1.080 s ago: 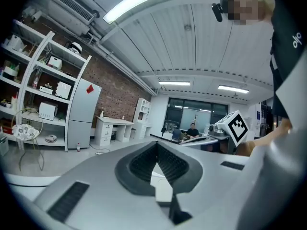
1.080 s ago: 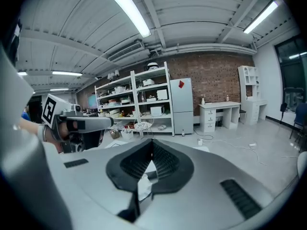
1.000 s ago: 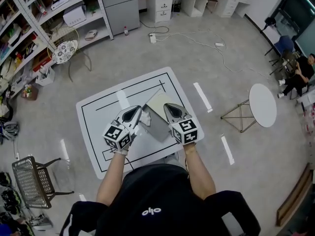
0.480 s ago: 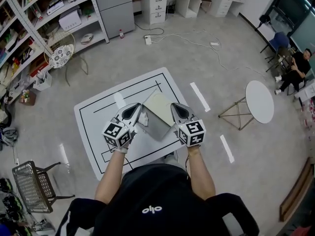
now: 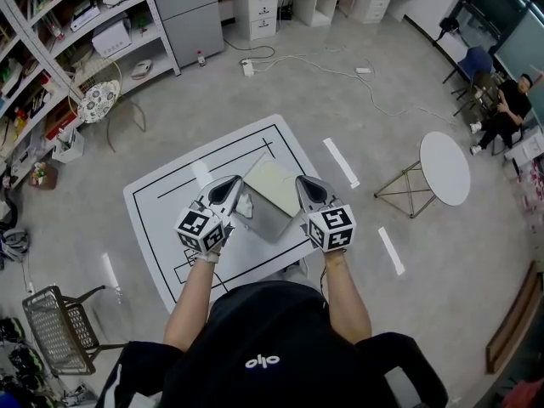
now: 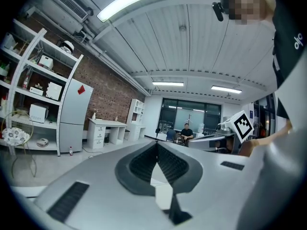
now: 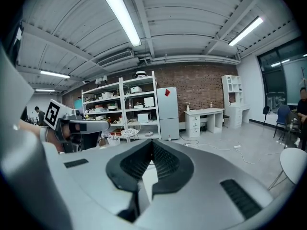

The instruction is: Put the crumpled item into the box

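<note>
In the head view a grey box (image 5: 270,215) with its pale lid open lies on a white surface with black lines (image 5: 161,206), between my two grippers. A white crumpled item (image 5: 246,204) rests at the box's left edge, right beside my left gripper (image 5: 228,185). Whether they touch I cannot tell. My right gripper (image 5: 308,185) hovers over the box's right edge. In the left gripper view the left gripper (image 6: 157,145) has its jaws closed with nothing between them. The right gripper (image 7: 152,145) is likewise shut and empty in its own view.
A round white folding table (image 5: 445,167) stands on the floor to the right. A wire basket chair (image 5: 59,325) sits at the lower left. Shelves (image 5: 76,24) and a fan (image 5: 96,100) line the upper left. Cables (image 5: 340,62) trail across the floor beyond.
My right gripper has shifted a little to the right, towards the box's right edge. The left gripper has stayed by the crumpled item. Both stay shut.
</note>
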`<state>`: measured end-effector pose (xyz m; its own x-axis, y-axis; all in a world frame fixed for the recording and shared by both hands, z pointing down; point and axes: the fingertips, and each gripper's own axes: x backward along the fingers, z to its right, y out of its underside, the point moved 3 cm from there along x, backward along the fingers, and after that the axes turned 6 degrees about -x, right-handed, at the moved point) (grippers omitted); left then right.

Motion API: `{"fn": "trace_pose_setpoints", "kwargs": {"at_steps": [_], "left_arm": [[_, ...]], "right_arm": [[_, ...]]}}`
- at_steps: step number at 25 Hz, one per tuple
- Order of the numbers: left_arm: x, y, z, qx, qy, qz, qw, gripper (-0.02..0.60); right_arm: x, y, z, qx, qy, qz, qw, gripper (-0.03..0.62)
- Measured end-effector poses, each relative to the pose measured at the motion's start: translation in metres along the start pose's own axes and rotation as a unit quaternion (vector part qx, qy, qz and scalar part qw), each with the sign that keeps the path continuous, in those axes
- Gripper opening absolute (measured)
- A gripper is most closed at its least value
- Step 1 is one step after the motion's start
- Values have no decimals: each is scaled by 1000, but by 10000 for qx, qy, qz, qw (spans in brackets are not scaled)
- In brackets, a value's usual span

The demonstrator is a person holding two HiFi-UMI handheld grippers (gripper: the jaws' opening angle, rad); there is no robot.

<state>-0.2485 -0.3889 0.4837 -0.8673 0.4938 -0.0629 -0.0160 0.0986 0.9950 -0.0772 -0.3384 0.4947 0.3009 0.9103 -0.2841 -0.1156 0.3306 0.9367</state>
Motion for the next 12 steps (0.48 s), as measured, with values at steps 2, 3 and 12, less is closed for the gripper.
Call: {"fn": "trace_pose_setpoints", "kwargs": {"at_steps": [2,3,12], "left_arm": [[-1,0,-1,-8,23,5,10000,8],[-2,0,-1,-6,31,6,10000,8],[-5,0,-3,24,58,-28,10000,8]], "right_arm": [[-2,2,0,29,22,-38,10000,9],[-2,3,0,55,38,-59,10000,9],[-3,2,1,97,41,-147,9998,9]]}}
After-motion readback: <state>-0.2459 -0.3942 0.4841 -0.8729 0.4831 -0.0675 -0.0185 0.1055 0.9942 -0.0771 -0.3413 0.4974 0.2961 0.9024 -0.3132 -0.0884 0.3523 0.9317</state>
